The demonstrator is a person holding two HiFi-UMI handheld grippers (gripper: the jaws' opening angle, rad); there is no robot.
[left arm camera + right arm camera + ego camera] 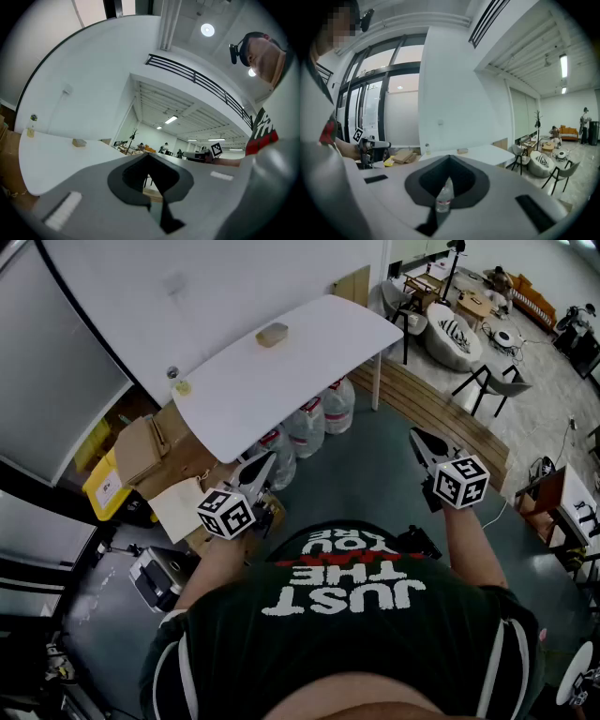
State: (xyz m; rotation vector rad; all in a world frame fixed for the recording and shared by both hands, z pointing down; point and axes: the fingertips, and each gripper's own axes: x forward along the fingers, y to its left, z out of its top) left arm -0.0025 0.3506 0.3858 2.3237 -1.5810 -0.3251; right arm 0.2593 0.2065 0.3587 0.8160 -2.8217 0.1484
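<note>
My left gripper (265,461) hangs in the air near the front edge of a white table (309,381), jaws shut on nothing. My right gripper (415,435) is held to the right of the table over the grey floor, also shut and empty. A tan block (272,334) lies on the tabletop and a small bottle (180,383) stands at its left end. In the left gripper view the left gripper (148,157) points over the table (47,154) toward the block (79,142). In the right gripper view the right gripper (450,158) faces the table (487,152).
Large water bottles (309,427) stand under the table. Cardboard boxes (141,446) and a yellow box (103,486) are piled at the left. A wooden step (441,418) runs along the right, with chairs (450,334) beyond it. One water bottle (444,197) shows between the right jaws.
</note>
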